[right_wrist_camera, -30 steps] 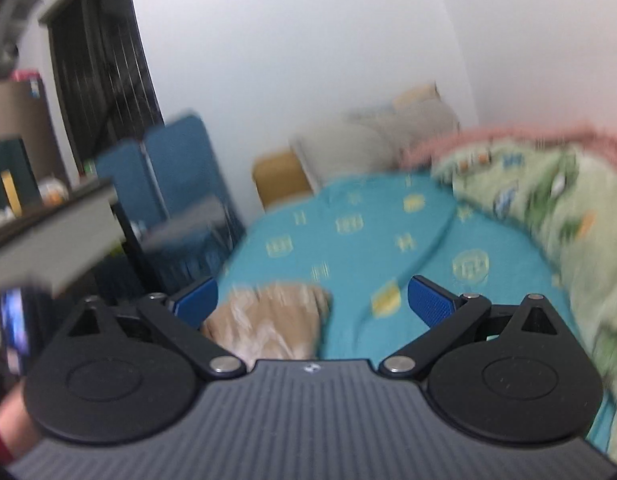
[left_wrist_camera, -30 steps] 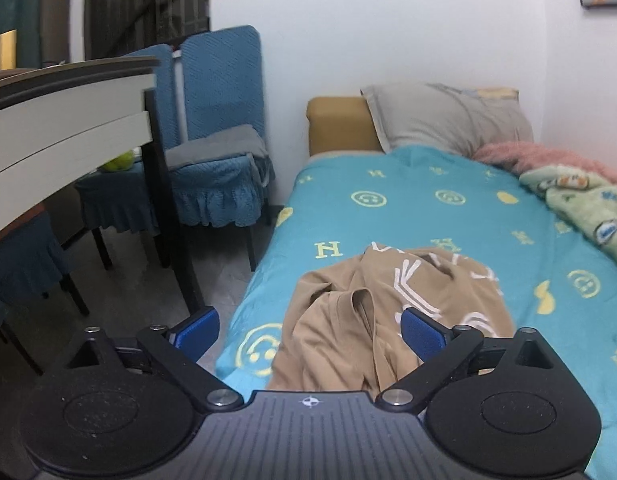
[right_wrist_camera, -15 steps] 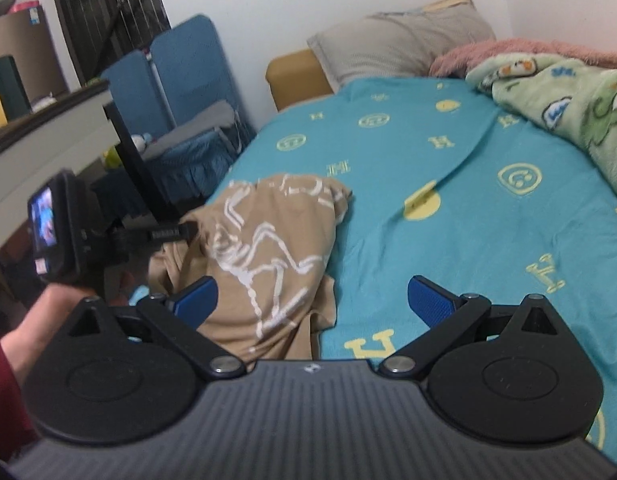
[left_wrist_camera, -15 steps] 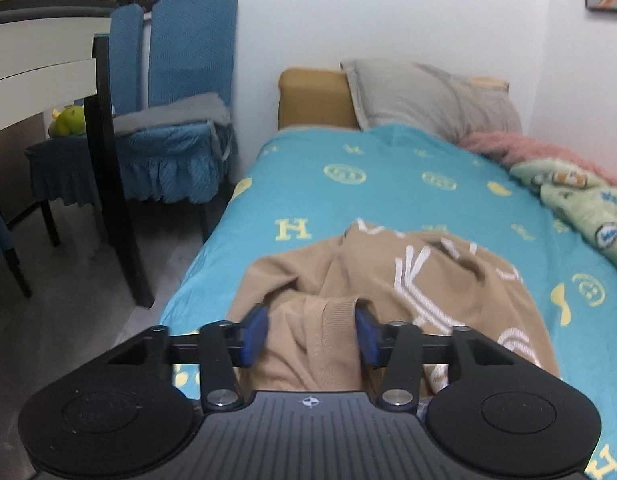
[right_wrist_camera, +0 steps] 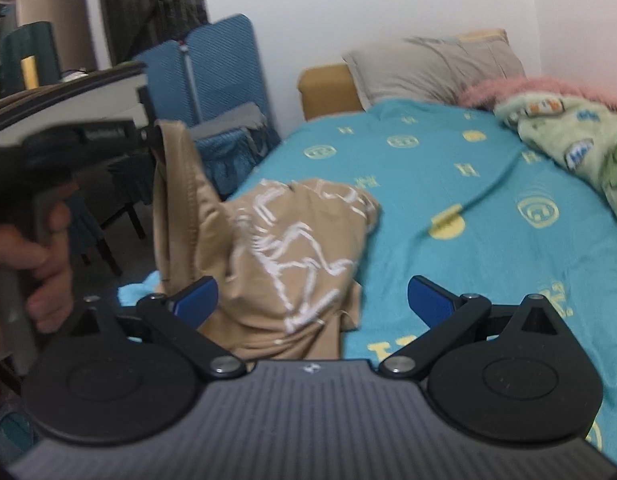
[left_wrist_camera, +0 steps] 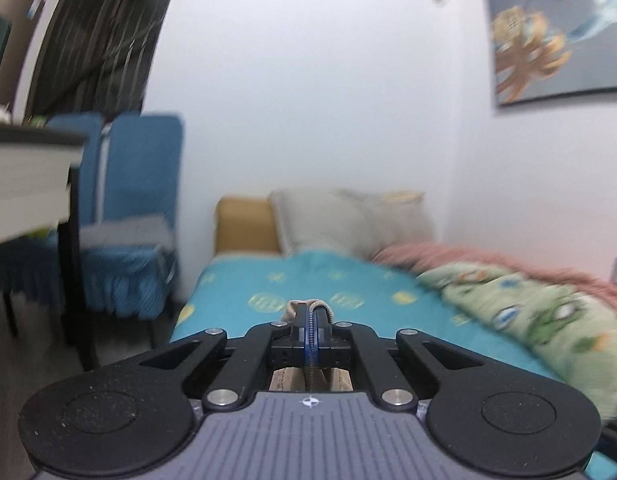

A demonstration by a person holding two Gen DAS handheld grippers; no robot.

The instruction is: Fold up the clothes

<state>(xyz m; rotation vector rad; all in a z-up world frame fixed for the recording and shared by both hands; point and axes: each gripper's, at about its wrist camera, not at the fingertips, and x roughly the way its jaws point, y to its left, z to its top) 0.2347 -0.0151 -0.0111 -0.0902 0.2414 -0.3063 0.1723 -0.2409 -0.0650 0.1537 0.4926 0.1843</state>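
On the teal bed (right_wrist_camera: 448, 168), my left gripper (left_wrist_camera: 311, 330) pinches the tan shirt (right_wrist_camera: 292, 248) by its ribbed edge, lifting it leftward; my right gripper (right_wrist_camera: 312, 300), spread wide, hovers nearest the crumpled body.

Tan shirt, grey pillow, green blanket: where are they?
Tan shirt (right_wrist_camera: 292, 248), right wrist view, white printed front.
Grey pillow (right_wrist_camera: 436, 68), right wrist view, its middle.
Green blanket (right_wrist_camera: 568, 132), right wrist view, near fold.

Dim indoor light, motion blur, fisheye edges
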